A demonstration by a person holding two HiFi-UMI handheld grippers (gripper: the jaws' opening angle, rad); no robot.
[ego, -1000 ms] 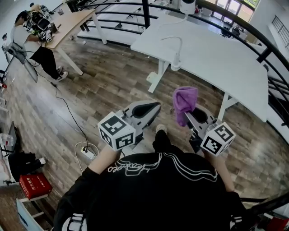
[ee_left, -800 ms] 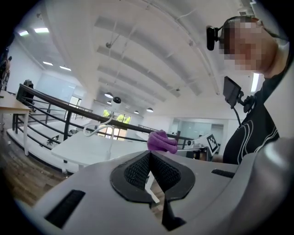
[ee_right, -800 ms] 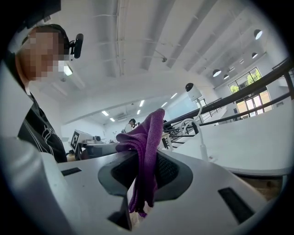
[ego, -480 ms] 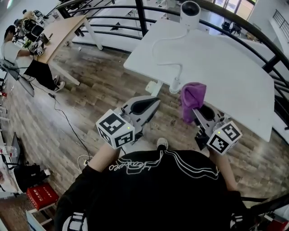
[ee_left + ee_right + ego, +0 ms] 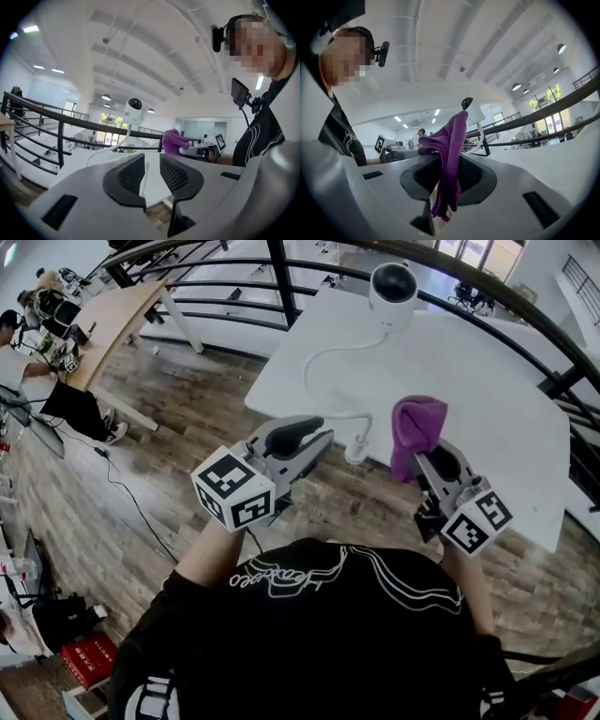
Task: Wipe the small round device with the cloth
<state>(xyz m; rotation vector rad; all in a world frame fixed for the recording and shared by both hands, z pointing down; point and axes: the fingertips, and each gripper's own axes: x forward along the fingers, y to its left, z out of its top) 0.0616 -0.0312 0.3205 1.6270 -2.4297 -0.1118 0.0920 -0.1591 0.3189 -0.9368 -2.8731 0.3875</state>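
A: Right claw [image 5: 449, 174], state?
B: Pinching the cloth [image 5: 418, 426]. It's purple and bunched. Pads are clamped on its middle, a wad sticks up past the tips, and the loose ends hang below the pads.
A: Where is it against the surface [image 5: 497, 399]?
B: Over the surface's near edge, raised, no contact with the top.
A: Small round device [image 5: 393, 285]?
B: White body, black round face, standing upright at the surface's far edge. It's well apart from the cloth, with most of the surface's bare top between them.
A: Anything attached?
B: A white cable [image 5: 317, 360] comes from under the device, loops across the surface and ends at a white fitting on the surface's near edge. Can't tell what kind of fitting.
A: Left claw [image 5: 315, 430]?
B: Empty. Pads are parted and opening right now, with nothing between them. Only the cable shows through the gap, far behind.
A: Position?
B: Just off the surface's near edge, over the wood floor [image 5: 187, 399], beside the cable's end fitting. It isn't touching the surface.
A: Which way do the claws point?
B: Both point toward the surface's far edge, where the device stands. A black railing [image 5: 225, 261] runs beyond that far edge.
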